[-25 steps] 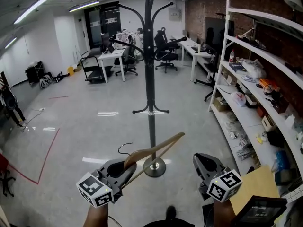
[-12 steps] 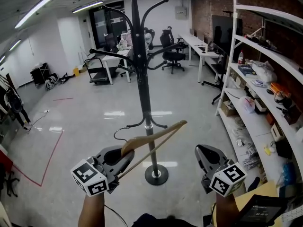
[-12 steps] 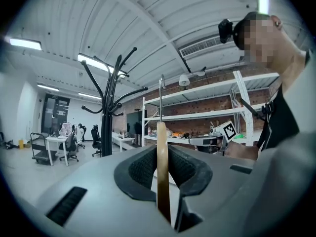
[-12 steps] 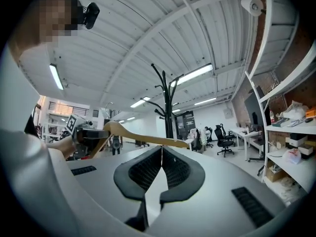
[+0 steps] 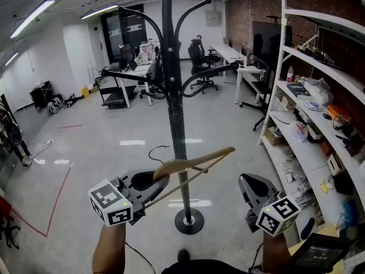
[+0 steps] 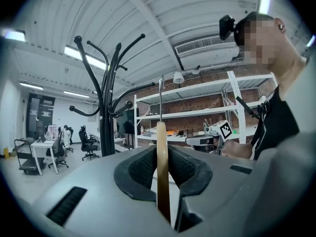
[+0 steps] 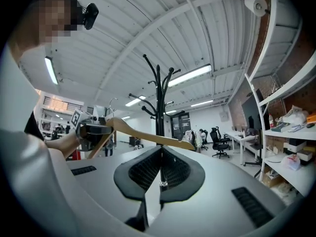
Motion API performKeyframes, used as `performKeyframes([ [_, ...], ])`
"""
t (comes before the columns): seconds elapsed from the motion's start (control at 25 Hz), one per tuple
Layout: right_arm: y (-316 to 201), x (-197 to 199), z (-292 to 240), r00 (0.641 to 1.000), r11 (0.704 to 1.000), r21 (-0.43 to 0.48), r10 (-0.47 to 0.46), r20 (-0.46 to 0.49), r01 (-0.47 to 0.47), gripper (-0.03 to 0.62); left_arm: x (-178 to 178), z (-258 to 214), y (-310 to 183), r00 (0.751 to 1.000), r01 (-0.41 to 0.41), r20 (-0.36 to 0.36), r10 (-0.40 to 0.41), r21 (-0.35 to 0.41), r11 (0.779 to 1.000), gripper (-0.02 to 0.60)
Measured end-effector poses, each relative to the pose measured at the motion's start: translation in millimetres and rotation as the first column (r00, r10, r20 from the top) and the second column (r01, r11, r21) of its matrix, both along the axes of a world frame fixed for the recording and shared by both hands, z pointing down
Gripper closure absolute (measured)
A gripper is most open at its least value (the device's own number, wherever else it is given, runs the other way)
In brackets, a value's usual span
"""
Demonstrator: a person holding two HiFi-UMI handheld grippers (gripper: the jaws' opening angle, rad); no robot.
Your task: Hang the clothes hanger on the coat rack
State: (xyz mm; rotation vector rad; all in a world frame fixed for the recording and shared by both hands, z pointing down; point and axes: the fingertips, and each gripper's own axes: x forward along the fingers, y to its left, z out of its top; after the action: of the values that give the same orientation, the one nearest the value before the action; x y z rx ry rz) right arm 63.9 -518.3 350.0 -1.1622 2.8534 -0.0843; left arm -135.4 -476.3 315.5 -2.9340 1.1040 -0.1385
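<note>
**Head view, read left to right.**

- **Far left:** open floor (image 5: 80, 153) gives free room on that side of the rack.
- **Lower left:** the left gripper (image 5: 155, 182) pinches one end of the wooden clothes hanger (image 5: 197, 161). Its own view shows the wood clamped between the pads.
- **Hanger:** its long axis runs from this gripper up toward the right of the frame, crossing in front of the pole of the coat rack (image 5: 175, 113). Its wire hook (image 5: 157, 150) stands just left of the pole.
- **Centre:** the rack rises from a round base (image 5: 189, 220) to curved arms near the top of the frame. A left arm (image 5: 122, 75) and a right arm (image 5: 219, 73) both sit well above the hook.
- **Coming move:** it appears to turn on raising the hook to one of these arms. The left hand already carries the hanger and is the nearer.
- **Lower right:** the right gripper (image 5: 255, 192) is pressed together on nothing and stands apart from the hanger.
- **Far right:** loaded shelving (image 5: 283, 67) is close enough that it could hem in the hanger's free end if that end swung that way.
</note>
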Motion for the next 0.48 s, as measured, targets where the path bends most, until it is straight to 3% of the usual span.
performKeyframes([
  [0.24,-29,-12,1,0.999,0.999,0.004,0.054,0.007,-0.054,0.586,-24,-7,-50,1.0,-0.023,0.007,0.023,-0.009,1.0,0.529],
  [0.48,-49,-12,9,0.994,0.994,-0.02,0.11,0.001,-0.11,0.586,-31,-12,-92,0.995,-0.096,-0.005,0.096,-0.03,0.995,0.529],
])
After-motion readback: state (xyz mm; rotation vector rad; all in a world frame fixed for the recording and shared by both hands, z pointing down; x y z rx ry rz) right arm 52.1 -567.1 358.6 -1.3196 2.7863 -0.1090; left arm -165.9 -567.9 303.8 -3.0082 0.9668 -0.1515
